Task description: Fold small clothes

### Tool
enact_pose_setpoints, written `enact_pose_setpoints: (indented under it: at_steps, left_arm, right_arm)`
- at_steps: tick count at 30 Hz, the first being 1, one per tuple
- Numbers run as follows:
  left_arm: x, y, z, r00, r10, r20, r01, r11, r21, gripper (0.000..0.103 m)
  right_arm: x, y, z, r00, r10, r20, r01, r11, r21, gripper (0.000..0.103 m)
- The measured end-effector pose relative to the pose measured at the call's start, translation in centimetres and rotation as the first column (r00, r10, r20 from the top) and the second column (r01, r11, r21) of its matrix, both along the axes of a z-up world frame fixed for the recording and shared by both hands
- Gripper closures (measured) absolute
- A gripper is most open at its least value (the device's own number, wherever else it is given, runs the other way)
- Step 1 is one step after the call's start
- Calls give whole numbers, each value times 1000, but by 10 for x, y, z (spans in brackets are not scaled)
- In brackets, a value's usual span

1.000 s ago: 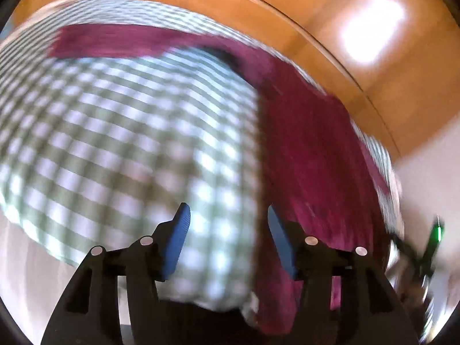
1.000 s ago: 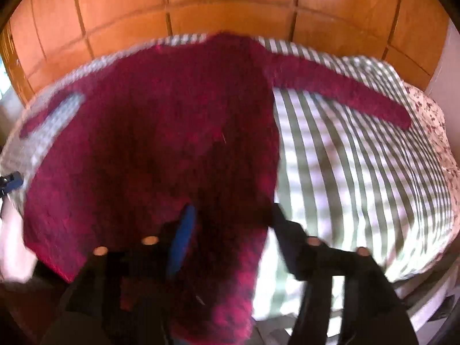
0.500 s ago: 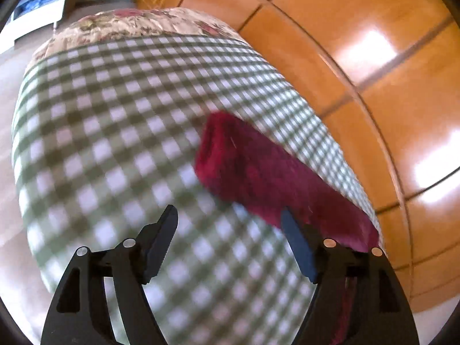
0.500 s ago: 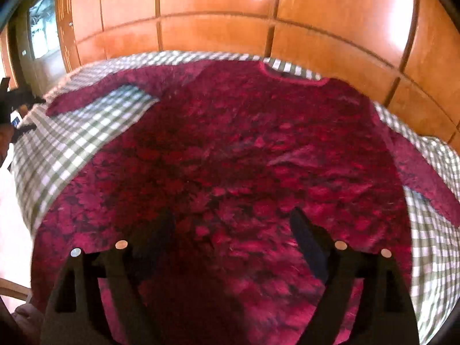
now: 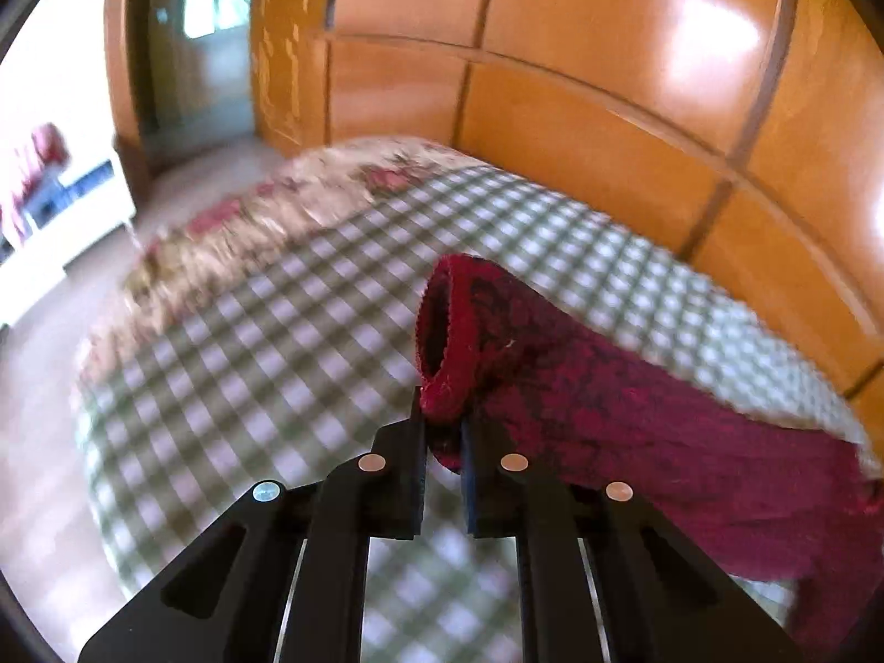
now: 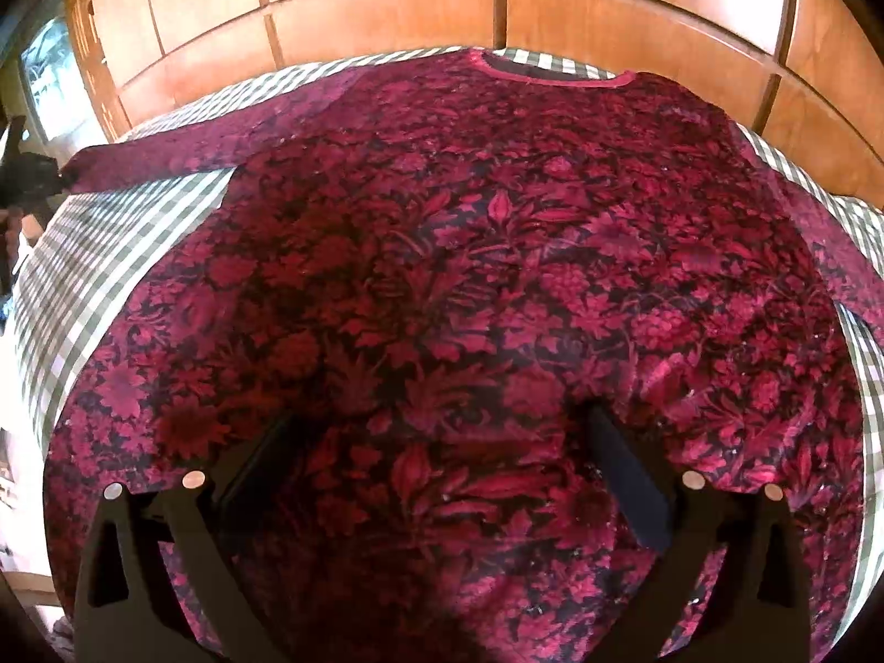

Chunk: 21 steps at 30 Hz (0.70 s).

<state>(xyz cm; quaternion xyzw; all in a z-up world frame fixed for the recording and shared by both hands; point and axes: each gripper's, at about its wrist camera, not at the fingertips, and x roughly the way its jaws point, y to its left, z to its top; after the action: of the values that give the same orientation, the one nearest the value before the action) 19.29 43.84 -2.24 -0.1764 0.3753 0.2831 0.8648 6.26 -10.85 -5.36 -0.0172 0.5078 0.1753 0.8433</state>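
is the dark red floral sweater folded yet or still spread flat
Spread flat. The dark red floral sweater lies open on the green checked bedspread, neckline away, both sleeves out sideways. Only the left gripper pinches one sleeve cuff.

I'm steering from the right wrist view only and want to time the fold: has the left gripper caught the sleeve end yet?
Observer: Yes. The left gripper has just closed on the cuff of the sleeve.
Operator: Is the cuff flat on the bed?
Observer: No, it stands up off the checked cover, its opening showing.
Operator: What lies beyond that cuff?
Observer: A floral cover at the bed's far end, then an open doorway.
Operator: My right gripper is open over the sweater, nothing between the pads.
Observer: Agreed; it does not show in the left wrist view.
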Motion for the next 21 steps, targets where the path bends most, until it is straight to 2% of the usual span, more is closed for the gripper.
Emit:
enact_pose_setpoints:
  at_steps: [4, 5, 6, 8, 10, 11, 12, 14, 15, 16, 18, 20, 21]
  left_arm:
    - [28, -5, -41, 984, 39, -172, -24, 996, 90, 94]
    - [29, -6, -45, 983, 50, -178, -33, 995, 96, 94]
    - [27, -9, -45, 984, 65, -166, -49, 994, 101, 92]
    - [13, -13, -36, 988, 95, -120, -88, 995, 55, 83]
    - [-3, -25, -21, 995, 89, -53, -89, 996, 8, 51]
    - [-7, -35, -15, 997, 79, -24, -79, 997, 2, 45]
    - [-12, -48, -8, 998, 54, 16, -54, 999, -8, 42]
    - [-14, -82, -1, 995, -85, 44, 88, 993, -75, 42]
    - [-15, -100, 0, 984, -167, 55, 173, 977, -121, 42]
    - [-20, -128, 1, 958, -273, 86, 284, 943, -175, 42]
    - [-30, -173, 2, 896, -429, 117, 444, 868, -221, 42]
    - [-45, -223, -2, 799, -589, 123, 599, 759, -255, 42]
    - [-52, -240, -5, 759, -639, 122, 646, 715, -267, 42]
  right_arm:
    - [1, 0, -1, 1000, -2, 2, 2, 1000, -1, 2]
    - [1, -1, -1, 1000, -1, 3, 1, 1000, -2, 2]
    - [2, -1, -1, 1000, -1, 4, 1, 1000, -1, 2]
    - [1, -2, 0, 1000, -2, 10, 2, 1000, 3, 2]
    - [0, -2, -1, 1000, -4, 16, 4, 1000, 6, 2]
    - [-1, -1, 0, 1000, -6, 19, 5, 1000, 8, 2]
    - [-1, -1, 0, 1000, -7, 21, 7, 1000, 10, 2]
    - [-2, -2, 1, 1000, -9, 24, 8, 1000, 17, 2]
    - [-3, -2, 1, 1000, -11, 26, 10, 1000, 20, 2]
    - [-4, -3, 2, 1000, -14, 29, 13, 1000, 24, 2]
    - [-5, -6, 7, 999, -22, 23, 21, 999, 36, 2]
    - [-6, -19, 16, 998, -60, 28, 58, 997, 60, 2]
    - [-7, -32, 23, 991, -118, 60, 115, 993, 41, 2]
